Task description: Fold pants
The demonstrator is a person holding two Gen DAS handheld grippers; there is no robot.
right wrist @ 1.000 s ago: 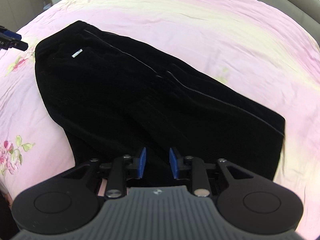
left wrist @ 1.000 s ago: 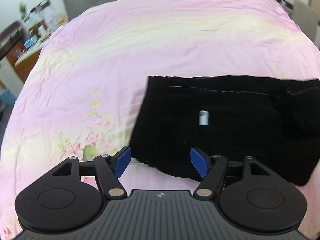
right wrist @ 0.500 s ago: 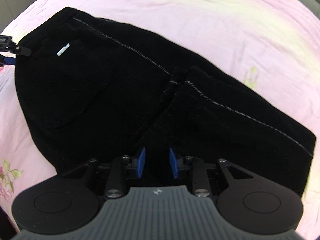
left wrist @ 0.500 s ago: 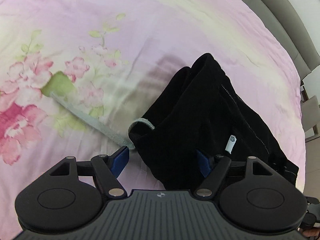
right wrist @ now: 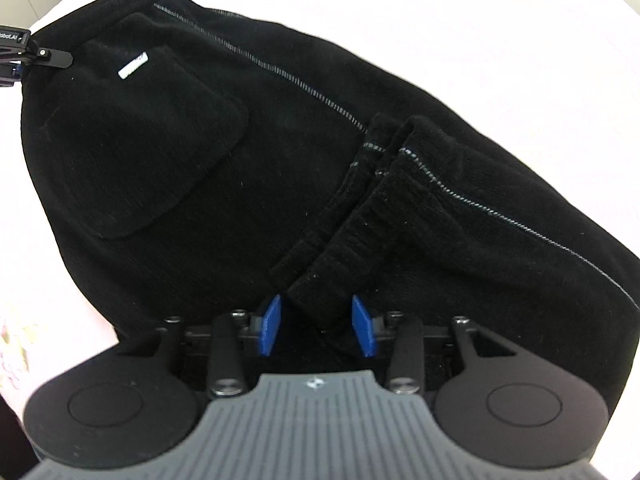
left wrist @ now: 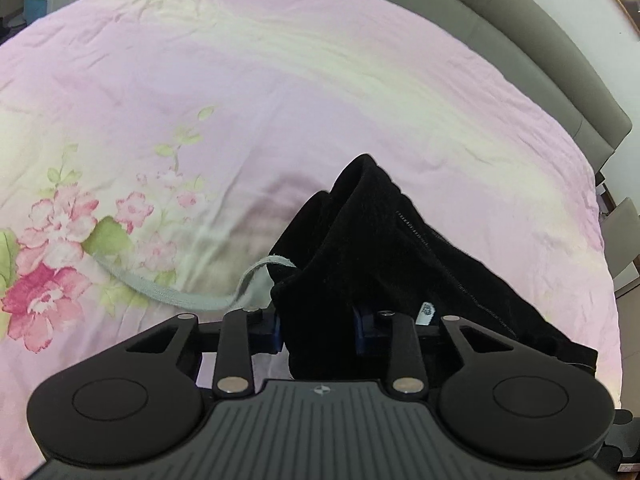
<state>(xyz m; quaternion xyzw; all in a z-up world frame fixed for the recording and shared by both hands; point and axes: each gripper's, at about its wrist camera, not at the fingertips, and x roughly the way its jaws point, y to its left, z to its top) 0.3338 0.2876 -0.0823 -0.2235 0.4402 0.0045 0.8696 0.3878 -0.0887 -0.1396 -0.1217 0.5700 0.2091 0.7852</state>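
From my left wrist, my left gripper (left wrist: 318,330) is clenched on a bunched corner of the black pants (left wrist: 360,248) at the waistband end, and the cloth peaks up off the pink floral bedspread (left wrist: 240,100). A grey drawstring (left wrist: 176,294) trails out to the left across the printed flowers. The white label (left wrist: 427,312) sits just beside my right-hand finger. Ahead there is a wide stretch of bedspread, and the grey headboard (left wrist: 520,60) lies well apart — plenty of room to carry this corner forward or across.

From my right wrist, my right gripper (right wrist: 318,330) is released: the blue pads (right wrist: 271,326) stand apart on either side of the ribbed cuffs (right wrist: 344,244), not pinching them. The pants (right wrist: 160,152) lie in front of me with the legs already doubled back, so the cuffs rest on the seat near the back pocket (right wrist: 136,160). My other gripper's tip (right wrist: 44,56) shows at the far-left corner of the cloth.

I judge one fold done and at least one more left — bringing the waist end over, then smoothing. The near edge of the bed is close under my right gripper, so I would work inward, away from it.
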